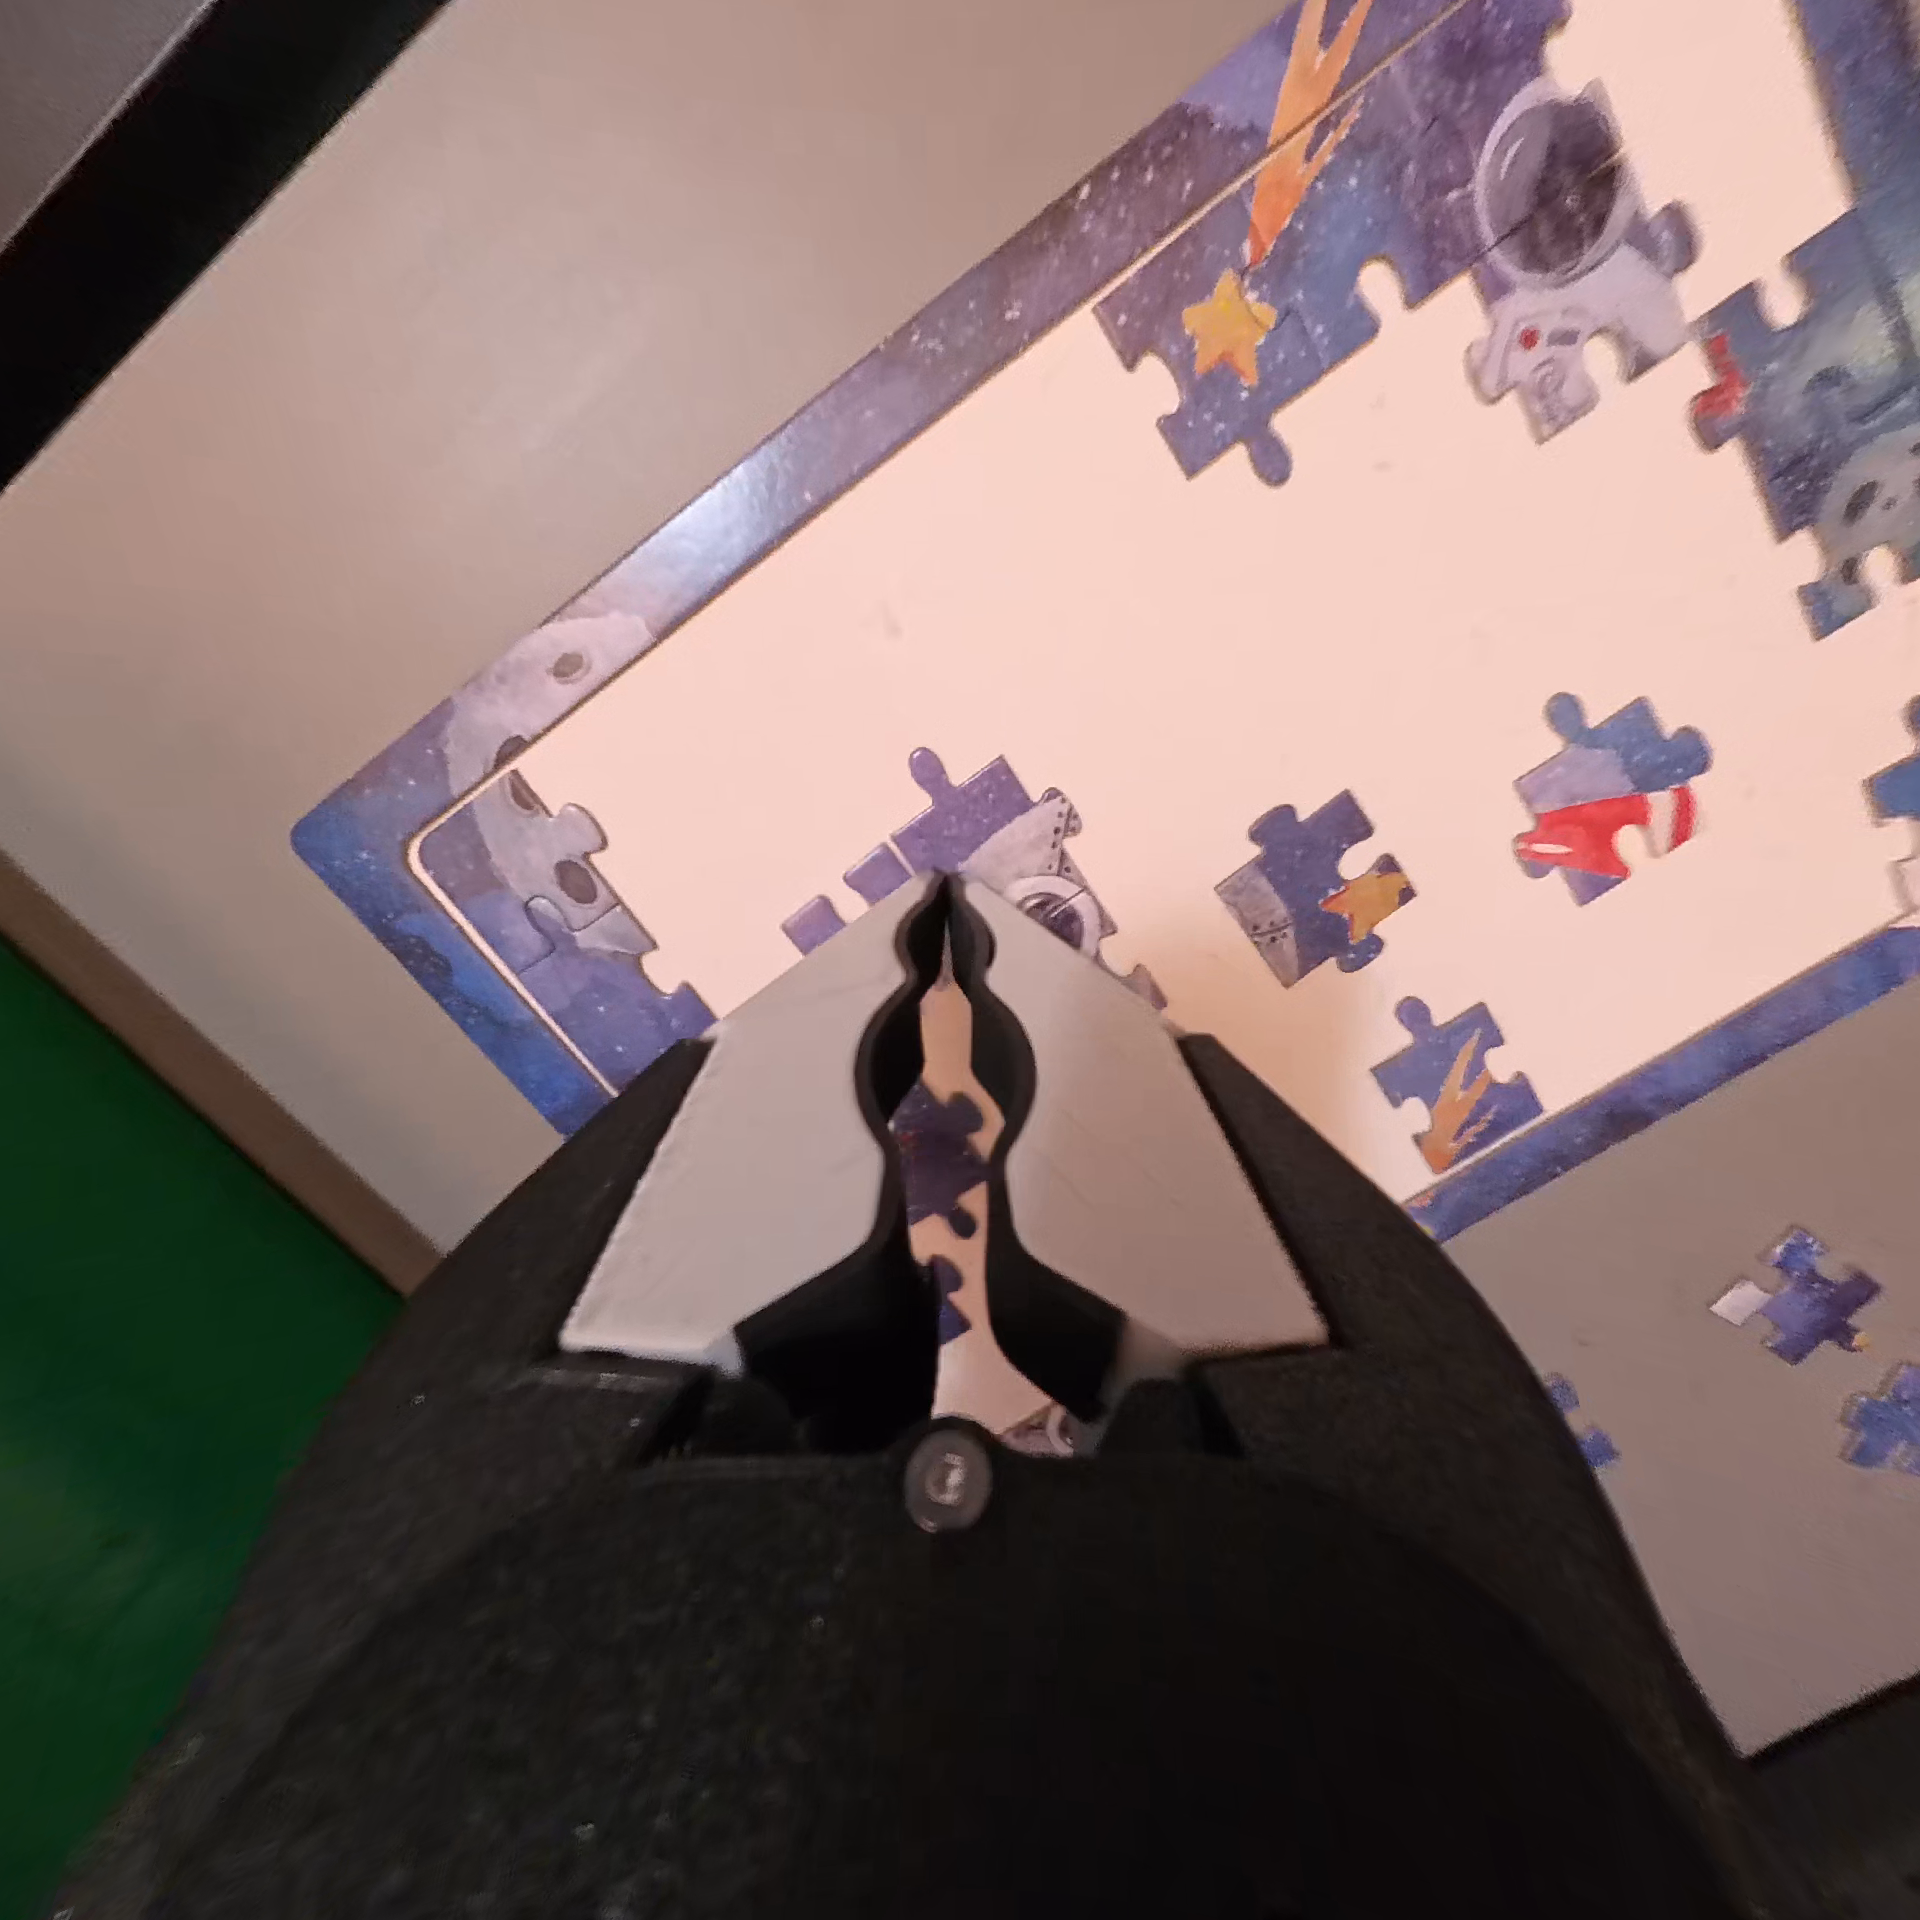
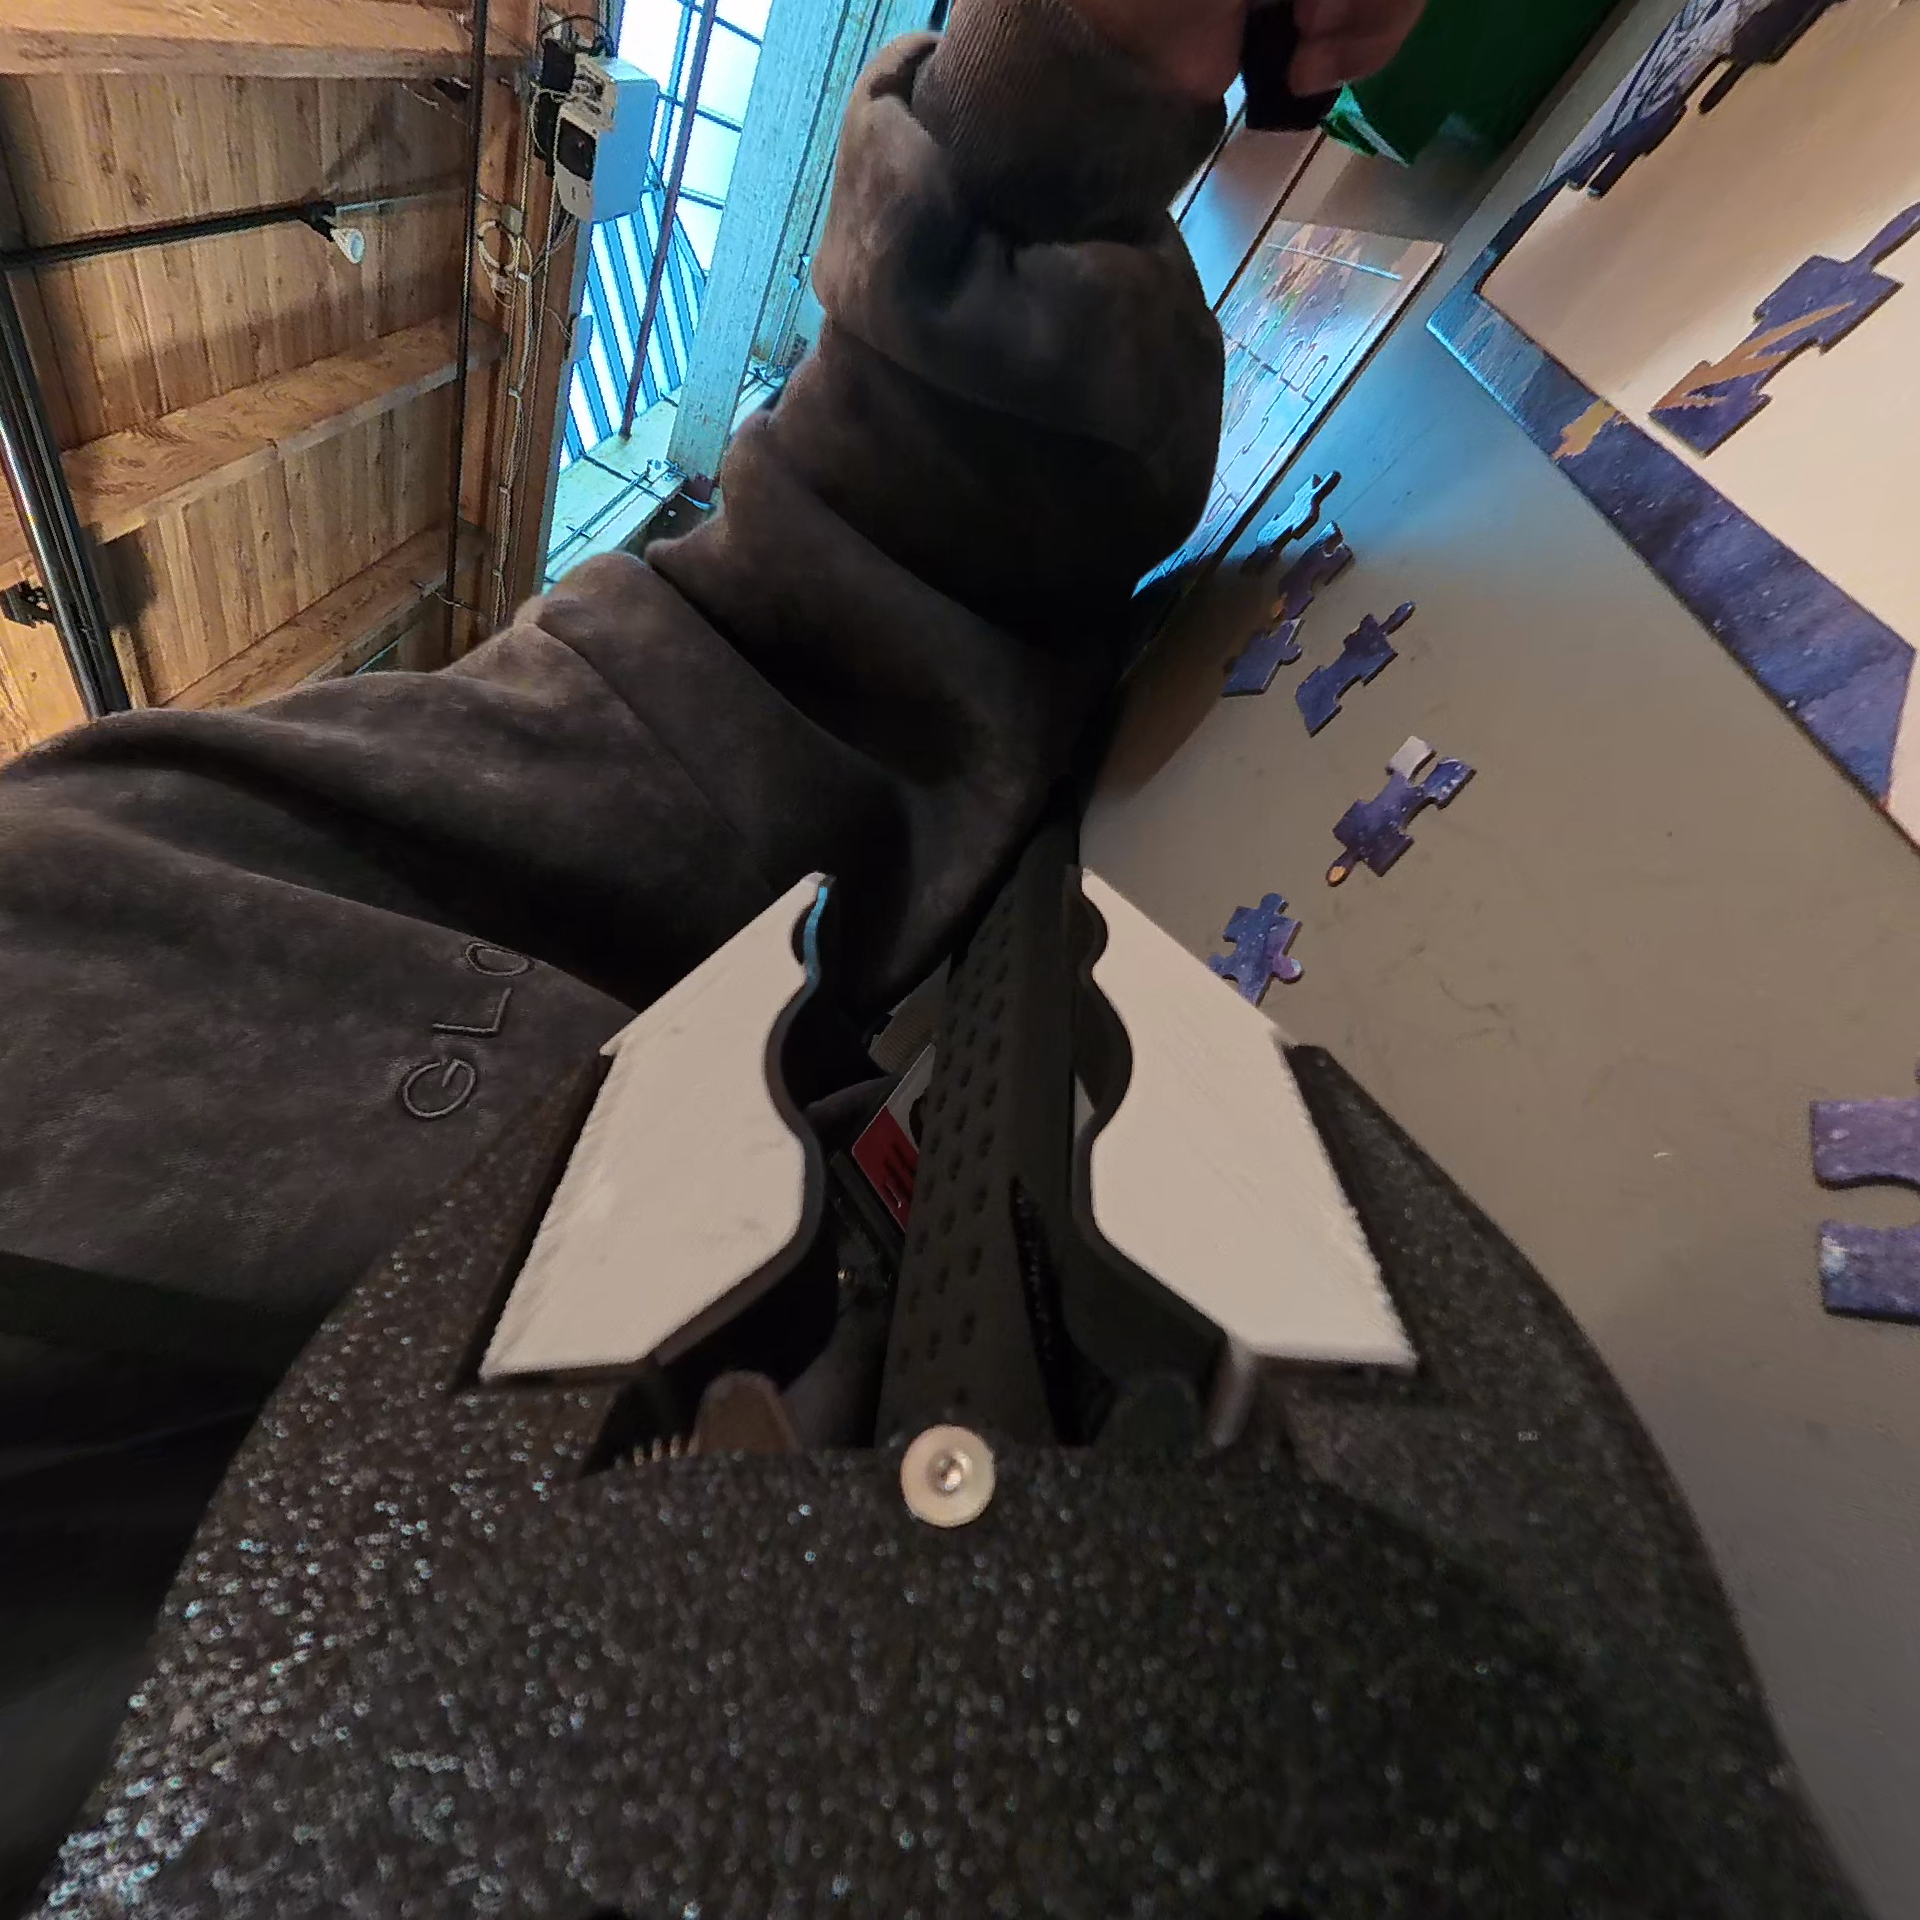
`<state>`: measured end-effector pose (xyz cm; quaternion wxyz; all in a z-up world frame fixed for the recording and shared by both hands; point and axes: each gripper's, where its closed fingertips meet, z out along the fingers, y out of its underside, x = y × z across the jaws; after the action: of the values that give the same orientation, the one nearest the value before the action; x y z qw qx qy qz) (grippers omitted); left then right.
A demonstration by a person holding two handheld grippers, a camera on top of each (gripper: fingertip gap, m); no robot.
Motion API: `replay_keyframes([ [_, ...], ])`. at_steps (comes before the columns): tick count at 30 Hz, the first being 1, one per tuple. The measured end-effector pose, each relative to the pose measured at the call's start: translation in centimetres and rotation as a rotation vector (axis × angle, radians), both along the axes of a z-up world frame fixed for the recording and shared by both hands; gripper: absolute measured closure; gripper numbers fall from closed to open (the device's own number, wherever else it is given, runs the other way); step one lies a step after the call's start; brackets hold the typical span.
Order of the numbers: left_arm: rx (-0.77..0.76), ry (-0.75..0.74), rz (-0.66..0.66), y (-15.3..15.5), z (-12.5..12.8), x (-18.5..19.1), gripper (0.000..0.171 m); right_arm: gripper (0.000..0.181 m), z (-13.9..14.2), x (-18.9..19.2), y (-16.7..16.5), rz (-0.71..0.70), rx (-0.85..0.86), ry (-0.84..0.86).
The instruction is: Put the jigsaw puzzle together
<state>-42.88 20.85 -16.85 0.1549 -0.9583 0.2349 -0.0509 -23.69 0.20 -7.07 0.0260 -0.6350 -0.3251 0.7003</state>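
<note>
In the left wrist view, the left tongs are closed, tip against tip, and nothing is visibly caught between them. Their tips stand over a loose piece with grey metal shapes that lies inside the puzzle frame on the table; I cannot tell if they touch it. Some pieces are already joined at the far corner, near the astronaut piece. Others lie apart on the pale board, such as the red rocket piece and the star piece.

I judge the pieces to be thin, light, stiff cardboard. They lie flat, so there is little edge to pinch (sliding one first, or pressing it from above, may serve better). A hard pinch could bend a tab.

In the right wrist view, the right tongs are open and empty. They point at the person's dark sleeve, away from the work. More loose pieces lie on the table beside the frame.
</note>
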Motion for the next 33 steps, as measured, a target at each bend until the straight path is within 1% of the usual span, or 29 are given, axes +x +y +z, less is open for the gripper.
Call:
replay_keyframes([
  [3, 0.043, 0.01, 0.001, 0.3, 1.2, -0.4, 0.171, 0.138, -0.1, 0.0, 0.0, 0.001, 0.002, -0.003],
  [7, 0.034, 0.073, -0.01, -0.5, 0.5, -1.7, 0.171, 0.138, 0.0, 0.1, 0.1, -0.001, -0.002, 0.001],
  [10, 0.105, 0.088, 0.067, 0.0, 1.2, -3.5, 0.171, 0.139, 0.2, 0.1, 0.4, -0.02, 0.034, 0.003],
  [11, 0.124, 0.074, 0.1, 0.0, 1.8, -4.0, 0.171, 0.139, 0.2, 0.1, 0.8, -0.04, 0.081, -0.009],
  [12, 0.153, 0.062, 0.139, -0.2, 2.6, -4.4, 0.171, 0.141, -0.2, -0.1, 1.7, -0.077, 0.164, -0.044],
  [14, 0.257, 0.006, 0.241, -1.3, 5.0, -4.7, 0.166, 0.143, -1.1, -0.7, 4.1, -0.151, 0.372, -0.14],
  [15, 0.321, -0.069, 0.295, -2.3, 6.4, -4.0, 0.166, 0.143, -1.0, -1.1, 5.2, -0.164, 0.467, -0.175],
  [16, 0.378, -0.179, 0.348, -3.7, 7.6, -2.8, 0.167, 0.143, -0.5, -1.8, 6.3, -0.169, 0.556, -0.196],
  [18, 0.475, -0.398, 0.457, -6.7, 9.1, -0.4, 0.171, 0.146, 0.3, -3.9, 8.4, -0.145, 0.75, -0.248],
  [19, 0.509, -0.45, 0.516, -8.2, 8.9, 0.0, 0.171, 0.154, 0.7, -5.3, 9.6, -0.121, 0.842, -0.26],
  [20, 0.53, -0.455, 0.572, -9.4, 8.2, -0.3, 0.171, 0.163, 0.8, -7.0, 10.9, -0.105, 0.918, -0.279],
  [21, 0.551, -0.441, 0.609, -10.3, 7.4, -0.7, 0.171, 0.175, 0.2, -8.5, 12.4, -0.085, 0.977, -0.323],
  [22, 0.568, -0.428, 0.613, -10.8, 6.7, -0.9, 0.171, 0.181, -0.8, -9.9, 14.1, -0.06, 1.026, -0.389],
  [24, 0.563, -0.405, 0.591, -11.4, 5.4, -1.0, 0.171, 0.181, -2.5, -12.7, 17.3, -0.005, 1.092, -0.502],
  [27, 0.56, -0.393, 0.525, -11.6, 4.8, -0.6, 0.171, 0.181, -4.3, -16.8, 20.4, 0.09, 1.16, -0.57],
  [29, 0.566, -0.385, 0.53, -11.6, 4.6, -0.9, 0.171, 0.179, -5.9, -18.6, 20.6, 0.19, 1.158, -0.553],
  [31, 0.59, -0.416, 0.523, -11.7, 5.1, -0.7, 0.171, 0.175, -7.3, -19.2, 20.1, 0.249, 1.12, -0.552],
  [32, 0.601, -0.416, 0.525, -11.7, 5.2, -0.8, 0.171, 0.178, -7.8, -19.4, 20.0, 0.268, 1.126, -0.544],
  [33, 0.609, -0.407, 0.53, -11.8, 5.2, -1.1, 0.171, 0.181, -7.9, -19.8, 20.2, 0.25, 1.153, -0.529],
])
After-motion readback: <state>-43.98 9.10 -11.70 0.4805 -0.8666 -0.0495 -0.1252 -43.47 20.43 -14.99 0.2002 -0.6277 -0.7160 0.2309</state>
